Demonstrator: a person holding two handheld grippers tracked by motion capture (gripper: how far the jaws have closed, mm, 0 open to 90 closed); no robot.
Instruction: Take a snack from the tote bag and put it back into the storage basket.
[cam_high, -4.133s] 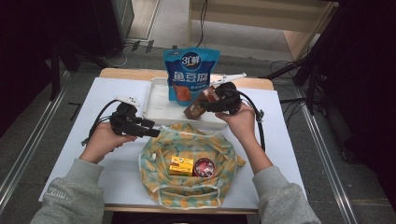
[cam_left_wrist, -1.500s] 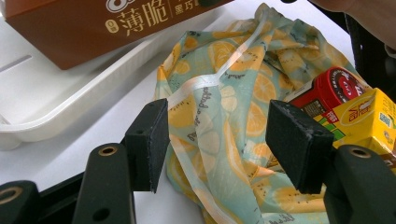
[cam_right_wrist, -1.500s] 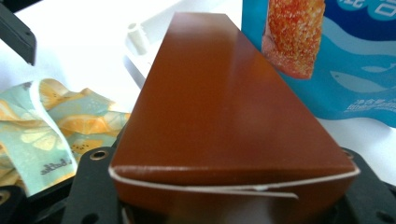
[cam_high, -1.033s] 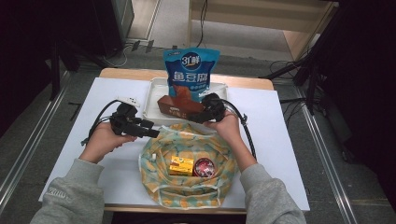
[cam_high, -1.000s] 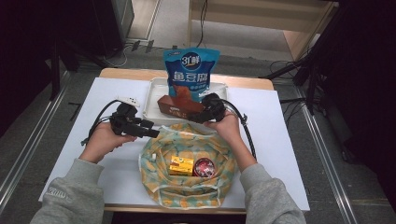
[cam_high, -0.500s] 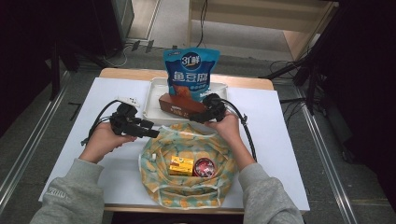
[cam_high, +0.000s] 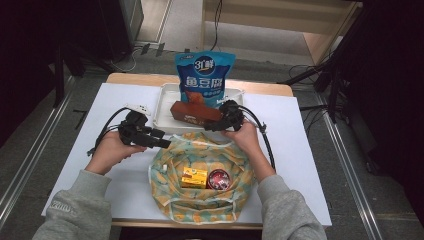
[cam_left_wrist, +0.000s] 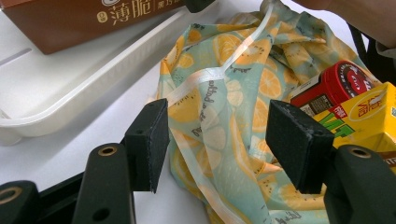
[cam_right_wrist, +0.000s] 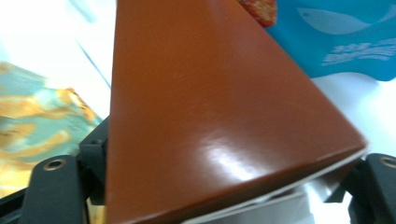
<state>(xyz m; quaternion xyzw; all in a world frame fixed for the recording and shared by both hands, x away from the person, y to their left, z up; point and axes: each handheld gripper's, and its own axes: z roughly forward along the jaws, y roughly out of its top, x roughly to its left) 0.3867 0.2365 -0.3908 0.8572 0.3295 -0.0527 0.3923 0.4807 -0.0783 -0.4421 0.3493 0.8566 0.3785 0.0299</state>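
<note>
The left gripper (cam_high: 161, 143) gapes empty at the lemon-print bag's (cam_high: 200, 160) ten o'clock rim, likely steadying it. At twelve o'clock the brown box (cam_high: 195, 112) rests in the white tray (cam_high: 162, 114); the right gripper's (cam_high: 216, 123) jaws have just been opening around its end, apparently releasing it.

Both forearms enter from below in grey sleeves. The left gripper (cam_high: 161, 143) is held level, pointing right, jaws wide apart. The right gripper (cam_high: 216, 122) points left, its jaws having just been opening around a brown box (cam_high: 195, 112).
</note>
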